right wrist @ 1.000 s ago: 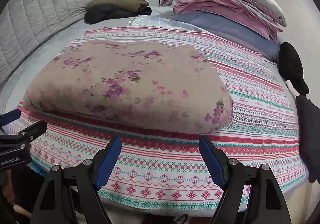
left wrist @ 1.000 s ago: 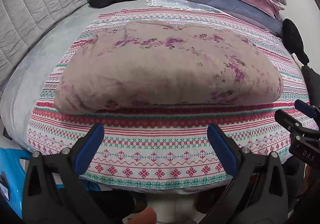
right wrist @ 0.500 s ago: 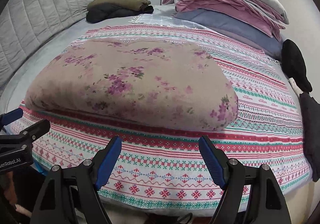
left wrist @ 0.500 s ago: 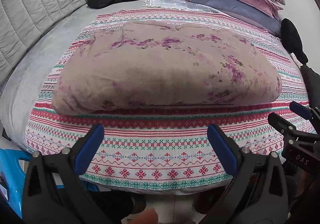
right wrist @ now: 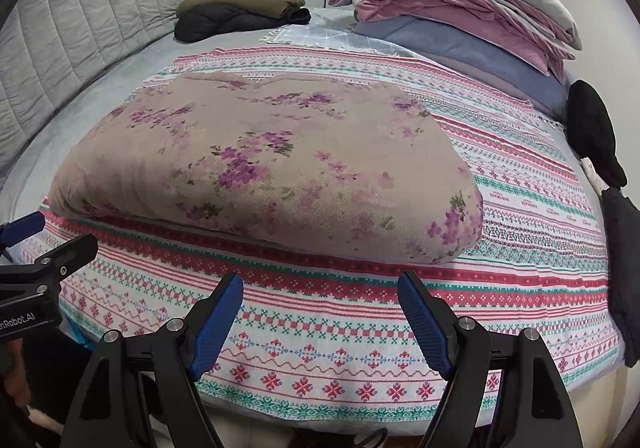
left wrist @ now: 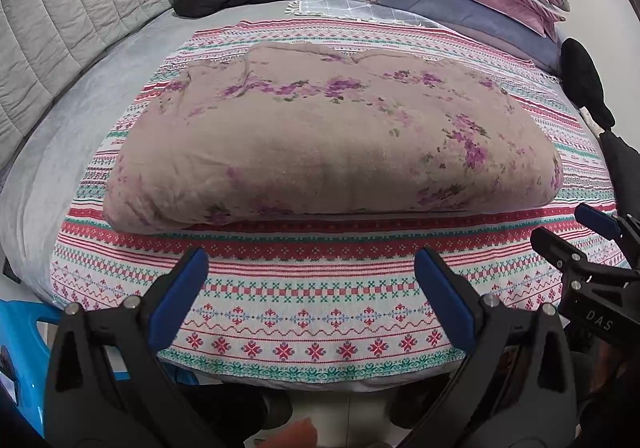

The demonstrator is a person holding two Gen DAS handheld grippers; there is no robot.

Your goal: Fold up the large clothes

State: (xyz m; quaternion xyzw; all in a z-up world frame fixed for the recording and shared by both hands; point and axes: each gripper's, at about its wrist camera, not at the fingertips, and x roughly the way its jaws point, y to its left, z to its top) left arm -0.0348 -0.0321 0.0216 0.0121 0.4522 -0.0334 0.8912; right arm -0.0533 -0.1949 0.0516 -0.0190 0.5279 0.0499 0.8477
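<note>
a bedroom is showing in both wrist views: a grey bed with a quilted headboard (right wrist: 92, 19) is taking up the frame, and a patterned red, white and green spread (left wrist: 304, 320) is lying across it. the task's thing, one floral beige garment (left wrist: 332, 143), is sitting in the middle of that spread as a thick, rounded rectangle, its near folded edge running parallel to the bed's front edge and well clear of both tools.

the left gripper (left wrist: 312, 292) is hanging over the front strip of the spread with its blue pads wide apart and nothing between them. the right gripper (right wrist: 320, 312) is doing the same, jaws spread and empty, just short of the bundle's near right corner.

judging from its tidy shape, the folding is looking nearly finished. if one more fold is wanted, each tool should be biting a near corner through all the layers at once, lifting evenly and laying the edge down square so the thick fabric is not sliding or bulging. if not, a light press to flatten the top is likely enough.

counting: one floral garment, two grippers, one stack of folded bedding (right wrist: 460, 7) at the far right, one pile of dark jackets (right wrist: 240, 11) by the headboard, one black item (right wrist: 596, 131) at the right edge.
</note>
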